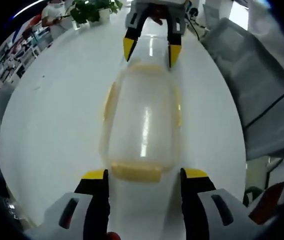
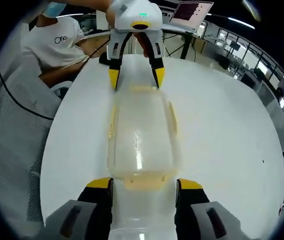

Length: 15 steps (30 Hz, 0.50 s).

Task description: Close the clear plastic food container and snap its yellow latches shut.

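— While the box [image 1: 142, 125] lies lengthwise on the white table [image 1: 47, 125], where do the two grippers stand?

— One at each short end, facing each other. In the left gripper view the left gripper [image 1: 144, 175] has its yellow-tipped jaws spread apart on either side of the near end latch [image 1: 136, 171], with nothing pinched between them. The right gripper [image 1: 152, 50] sits at the far end, jaws also apart, tips beside the far latch [image 1: 149, 66].

— And the lid?

— It looks to be lying on top of the box, though the blur makes the seam hard to judge. Yellow latches run along the long sides too [image 2: 172, 117].

— What does the right gripper view add?

— The same thing mirrored: right gripper [image 2: 144, 184] spread wide around its near latch [image 2: 144, 181], left gripper [image 2: 136, 77] at the far end, held by a hand [image 2: 127, 7].

— Anything round about?

— A person in a white shirt [image 2: 57, 42] by the table, a laptop [image 2: 189, 11] behind, and a potted plant [image 1: 94, 10] at the far edge.
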Motion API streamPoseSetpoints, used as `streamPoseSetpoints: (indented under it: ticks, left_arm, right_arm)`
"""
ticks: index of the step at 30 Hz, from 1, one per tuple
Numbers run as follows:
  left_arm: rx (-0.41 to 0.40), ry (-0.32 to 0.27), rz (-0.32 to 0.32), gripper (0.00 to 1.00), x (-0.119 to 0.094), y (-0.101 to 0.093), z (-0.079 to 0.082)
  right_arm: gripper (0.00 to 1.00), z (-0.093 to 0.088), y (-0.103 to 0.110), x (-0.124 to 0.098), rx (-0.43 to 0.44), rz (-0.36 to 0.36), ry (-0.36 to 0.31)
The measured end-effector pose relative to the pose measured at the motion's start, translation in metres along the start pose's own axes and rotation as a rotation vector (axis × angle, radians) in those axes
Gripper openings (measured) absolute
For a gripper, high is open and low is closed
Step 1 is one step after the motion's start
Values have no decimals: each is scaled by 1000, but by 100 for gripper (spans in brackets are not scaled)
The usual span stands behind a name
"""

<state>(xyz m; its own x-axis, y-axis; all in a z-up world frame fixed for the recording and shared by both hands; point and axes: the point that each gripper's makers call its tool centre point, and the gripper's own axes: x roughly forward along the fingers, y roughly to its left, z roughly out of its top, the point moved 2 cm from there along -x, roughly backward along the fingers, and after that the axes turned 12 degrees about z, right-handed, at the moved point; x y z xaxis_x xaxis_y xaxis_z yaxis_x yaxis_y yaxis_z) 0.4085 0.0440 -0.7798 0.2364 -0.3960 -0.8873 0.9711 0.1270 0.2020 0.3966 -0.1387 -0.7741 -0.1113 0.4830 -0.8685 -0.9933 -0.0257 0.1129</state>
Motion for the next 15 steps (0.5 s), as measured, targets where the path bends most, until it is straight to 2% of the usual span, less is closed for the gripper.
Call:
streamPoseSetpoints:
  ticks: [9, 15]
  left_arm:
    - [23, -5, -7, 51, 4, 4, 2]
    - [42, -1, -14, 48, 6, 4, 1]
  right_arm:
    - [48, -3, -4, 2, -10, -1, 21]
    - [48, -2, -5, 4, 2, 9, 10]
